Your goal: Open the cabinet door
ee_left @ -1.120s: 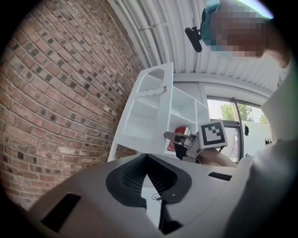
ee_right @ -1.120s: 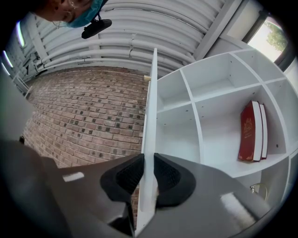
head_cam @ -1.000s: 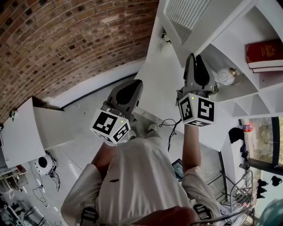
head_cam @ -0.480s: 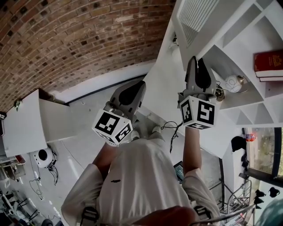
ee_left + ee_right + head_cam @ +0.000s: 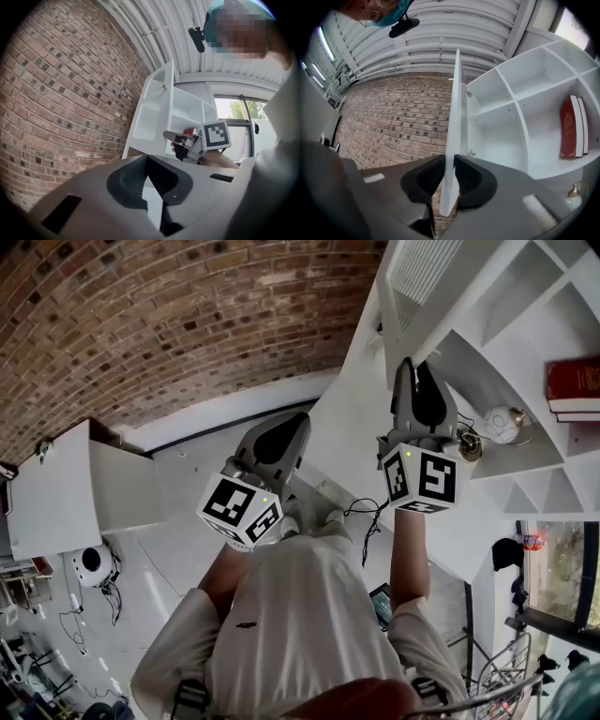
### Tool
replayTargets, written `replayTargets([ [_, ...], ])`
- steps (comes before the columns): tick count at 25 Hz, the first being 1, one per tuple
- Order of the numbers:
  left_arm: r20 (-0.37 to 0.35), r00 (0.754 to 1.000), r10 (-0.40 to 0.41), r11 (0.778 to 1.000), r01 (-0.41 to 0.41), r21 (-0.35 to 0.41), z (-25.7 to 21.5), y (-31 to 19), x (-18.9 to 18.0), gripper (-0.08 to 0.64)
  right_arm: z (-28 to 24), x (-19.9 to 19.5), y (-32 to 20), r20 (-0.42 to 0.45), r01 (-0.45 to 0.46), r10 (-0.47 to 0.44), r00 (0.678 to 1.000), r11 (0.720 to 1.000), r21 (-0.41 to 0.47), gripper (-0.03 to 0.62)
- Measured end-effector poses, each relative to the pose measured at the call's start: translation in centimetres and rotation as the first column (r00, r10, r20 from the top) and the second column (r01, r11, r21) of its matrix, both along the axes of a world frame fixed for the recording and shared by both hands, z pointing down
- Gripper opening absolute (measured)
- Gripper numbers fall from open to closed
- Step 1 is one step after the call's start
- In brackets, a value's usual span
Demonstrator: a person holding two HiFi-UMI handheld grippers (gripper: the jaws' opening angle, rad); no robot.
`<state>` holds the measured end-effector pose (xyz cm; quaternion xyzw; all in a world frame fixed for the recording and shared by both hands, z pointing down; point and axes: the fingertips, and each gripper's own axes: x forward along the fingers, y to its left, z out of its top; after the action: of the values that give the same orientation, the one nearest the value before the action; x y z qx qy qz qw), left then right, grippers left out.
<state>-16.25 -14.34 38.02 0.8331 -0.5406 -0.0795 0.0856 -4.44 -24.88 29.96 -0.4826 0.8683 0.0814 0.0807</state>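
Note:
The white cabinet door stands swung out, edge-on to the right gripper view, with its slatted panel at the top of the head view. My right gripper is shut on the door's free edge, one pad on each face, and in the head view the right gripper reaches up to that edge. My left gripper is shut with nothing in it and points at the brick wall beside the door. In the head view the left gripper hangs left of the right one.
Open white shelves behind the door hold red books and a small gold ornament. A brick wall runs along the left. A low white cabinet and cables are on the floor.
The right gripper has kept its hold on the door edge. In the head view the door and shelves have slid to the right, and both grippers have drifted a little.

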Motion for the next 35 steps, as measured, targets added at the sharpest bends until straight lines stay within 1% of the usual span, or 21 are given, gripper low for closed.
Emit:
replayTargets([
  [9,0.005,0.999,-0.043,0.999,0.043,0.001,0.0,0.9,-1.0,0.009,0.0,-1.6,0.4,0.004,0.046,-0.046,0.999,0.999,0.002,0.083],
  [21,0.01,0.998,-0.064,0.998,0.064,0.004,-0.1,1.4,-1.7,0.009,0.0,-4.2,0.7,-0.002,0.123,-0.123,0.992,0.992,-0.001,0.091],
  [27,0.008,0.996,-0.087,0.996,0.087,0.002,-0.1,1.6,-2.6,0.009,0.0,-6.2,0.7,-0.011,0.174,-0.174,0.985,0.985,-0.001,0.097],
  [35,0.002,0.991,-0.137,0.991,0.137,-0.002,0.0,2.2,-4.6,0.009,0.1,-9.2,0.7,-0.029,0.231,-0.23,0.973,0.973,0.01,0.099],
])
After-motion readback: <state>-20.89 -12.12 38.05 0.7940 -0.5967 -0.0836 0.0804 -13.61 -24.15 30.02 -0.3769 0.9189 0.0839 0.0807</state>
